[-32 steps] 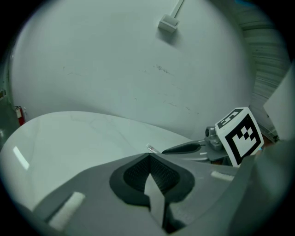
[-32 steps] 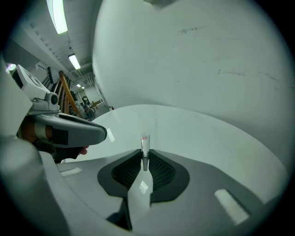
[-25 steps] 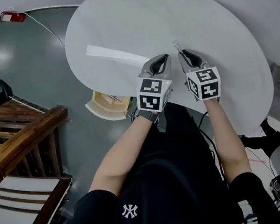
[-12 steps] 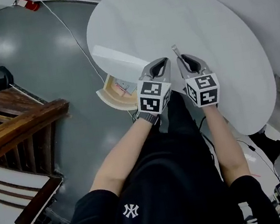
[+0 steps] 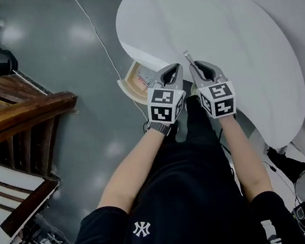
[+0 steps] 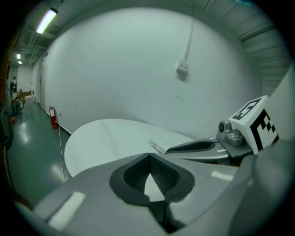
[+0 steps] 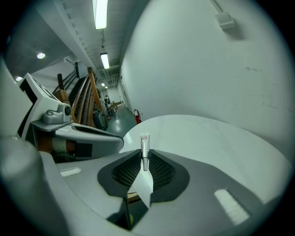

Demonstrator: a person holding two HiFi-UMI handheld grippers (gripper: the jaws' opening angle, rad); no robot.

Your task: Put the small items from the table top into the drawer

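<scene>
- Right gripper (image 5: 196, 66) jaws clenched on a small tube (image 5: 189, 58); the tube is pinched at its narrow end and its capped end pokes out past the jaw tips, over the bench (image 5: 230, 30).
- Right gripper view: tube (image 7: 144, 145) stands upright between the dark ribbed pads (image 7: 159, 168), red print on it too small to read. A slit of light shows lower down between the pads.
- Left gripper (image 5: 174, 68) jaws shut, tips meeting, nothing between them. Left gripper view shows the same: pads (image 6: 133, 173) touch at the tip, and only a small triangular gap lies behind it.
- Both grippers sit side by side, close but apart, at the near edge of the round white bench.
- Drawer (image 5: 130, 90) is pulled open from under the bench edge, just left of the left gripper. It has pale wooden walls and a curved front; something reddish is inside, too small to tell.
- Beyond the jaw tips the bench top runs wide toward a white wall (image 6: 138, 69) at its far rim.
- Left of the drawer is open grey floor (image 5: 56, 65) with a thin white cable (image 5: 108, 56) running across it.
- Wooden railing (image 5: 18, 115) is at far left, well apart from the drawer and both grippers.
- Fire extinguisher (image 6: 54, 117) stands by the wall, well away from the bench.
</scene>
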